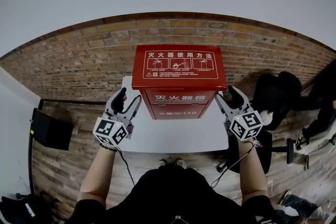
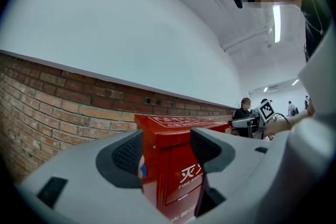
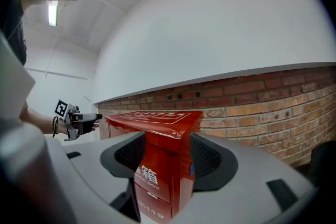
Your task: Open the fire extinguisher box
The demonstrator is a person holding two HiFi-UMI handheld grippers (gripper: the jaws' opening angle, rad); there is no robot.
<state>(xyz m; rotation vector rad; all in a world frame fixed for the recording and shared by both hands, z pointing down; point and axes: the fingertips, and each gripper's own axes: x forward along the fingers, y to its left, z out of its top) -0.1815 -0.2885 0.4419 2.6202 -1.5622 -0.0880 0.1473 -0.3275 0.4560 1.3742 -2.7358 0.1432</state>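
Two tools flank the glossy red sheet-metal fire extinguisher box [image 1: 178,76] at mid-frame on a smooth white tabletop [image 1: 173,136]: our left gripper [image 1: 129,99] and right gripper [image 1: 227,98], jaws spread, gripping nothing. We judge the slick overhanging lid [image 1: 179,66] could slip off our ribbed pads [image 2: 126,155], or an uneven lift could skid the box.

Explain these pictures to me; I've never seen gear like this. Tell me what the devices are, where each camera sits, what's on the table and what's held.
A person holds hand-operated tongs in each hand: the left tongs and the right tongs. The head view looks down from the person's head; each gripper view rides on one tongs and looks along its jaws. On the white table stands a red fire extinguisher box, lid down, before a brick wall. Both tongs are open beside the box and hold nothing.
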